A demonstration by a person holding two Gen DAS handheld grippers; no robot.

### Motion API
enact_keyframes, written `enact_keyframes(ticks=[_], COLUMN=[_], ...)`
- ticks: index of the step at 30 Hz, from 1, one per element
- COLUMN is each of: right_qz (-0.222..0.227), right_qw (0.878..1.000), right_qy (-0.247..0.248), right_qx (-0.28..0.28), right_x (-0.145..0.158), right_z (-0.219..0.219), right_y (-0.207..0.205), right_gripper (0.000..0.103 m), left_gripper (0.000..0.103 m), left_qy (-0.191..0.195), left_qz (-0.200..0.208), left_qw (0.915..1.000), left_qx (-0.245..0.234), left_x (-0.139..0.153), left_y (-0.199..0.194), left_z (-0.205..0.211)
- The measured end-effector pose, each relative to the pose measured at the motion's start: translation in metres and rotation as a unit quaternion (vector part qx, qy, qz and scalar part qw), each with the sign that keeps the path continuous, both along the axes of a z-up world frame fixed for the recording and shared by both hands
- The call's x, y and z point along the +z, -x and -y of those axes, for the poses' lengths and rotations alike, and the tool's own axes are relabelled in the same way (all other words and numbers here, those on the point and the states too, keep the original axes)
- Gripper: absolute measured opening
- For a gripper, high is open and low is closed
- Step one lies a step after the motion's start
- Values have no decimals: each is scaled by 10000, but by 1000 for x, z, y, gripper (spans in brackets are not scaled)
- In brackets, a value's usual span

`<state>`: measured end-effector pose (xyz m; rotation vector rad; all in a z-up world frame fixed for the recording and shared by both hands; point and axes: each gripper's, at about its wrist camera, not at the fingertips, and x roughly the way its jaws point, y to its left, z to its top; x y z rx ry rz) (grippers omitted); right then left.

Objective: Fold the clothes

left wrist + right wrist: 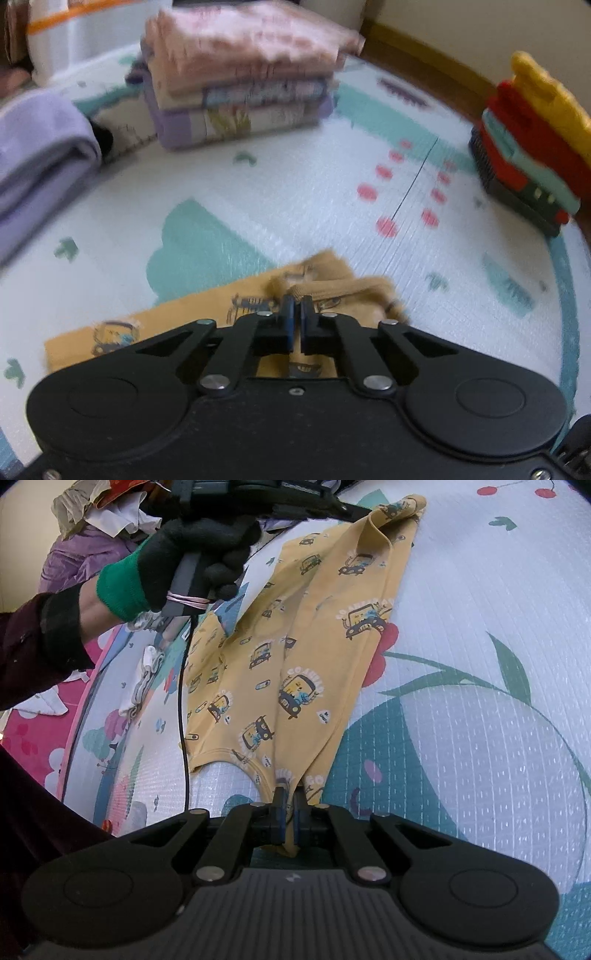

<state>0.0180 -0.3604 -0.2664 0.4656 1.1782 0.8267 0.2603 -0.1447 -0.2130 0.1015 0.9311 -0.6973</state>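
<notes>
Two grippers pinch opposite ends of the yellow printed shirt [295,657] — right gripper [290,814] clamped at lower centre, left gripper [295,317] clamped at top — long axis between them.

garment [295,672]: yellow, car print | mat [480,664]: white, teal shapes | glove [192,550]: black, green cuff

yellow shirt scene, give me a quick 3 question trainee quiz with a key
1. True or false: the right gripper is shut on the yellow shirt.
2. What does the left gripper pinch? A) purple garment B) yellow shirt C) nothing
3. Fill in: the shirt lies stretched out on a patterned play ____.

Key: 1 true, its pads clamp the near edge of the shirt. 2 B, at the far bunched end. 3 mat. Folded stacks sit beyond, untouched.
</notes>
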Motion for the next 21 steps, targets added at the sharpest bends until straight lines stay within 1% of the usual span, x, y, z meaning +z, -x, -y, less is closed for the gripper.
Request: enact_keyframes(ticks=[3,4,7,10,12,13,16,18,19,20,21], right_qz=[-15,-26,-71,-112,-119,-127,-126,-109,-110,-109,-99], right_qw=[10000,10000,9999,9997,9996,9995,9995,9996,9997,9997,9997], right_qy=[-14,-25,-60,-94,-114,-127,-136,-125,-124,-121,-113], right_qx=[-12,-29,-96,-171,-217,-242,-241,-207,-206,-206,-201], right_x=[-1,-1,-3,-4,-5,-5,-6,-5,-5,-5,-5], right_z=[0,0,1,1,2,3,2,2,3,3,3], right_y=[0,0,1,2,3,4,3,3,2,2,2], right_gripper=[3,3,2,2,2,2,2,2,2,2,2], left_gripper=[0,0,0,1,1,1,2,2,2,2,2], left_qy=[329,363,-163,-360,-342,-359,-250,-389,-475,-584,-756], left_qz=[154,185,-14,-66,-139,-90,213,372,367,367,363], left_qw=[9991,9987,9992,9982,9978,9979,9992,9984,9973,9951,9912], left_qx=[240,313,352,480,551,524,214,-146,-421,-709,-1027], left_x=[15,17,-5,-15,-16,-13,5,13,15,16,15], left_y=[0,-1,-12,-16,-17,-17,-14,-15,-17,-19,-20], left_z=[-7,-8,-2,-10,-15,-15,-10,2,9,18,27])
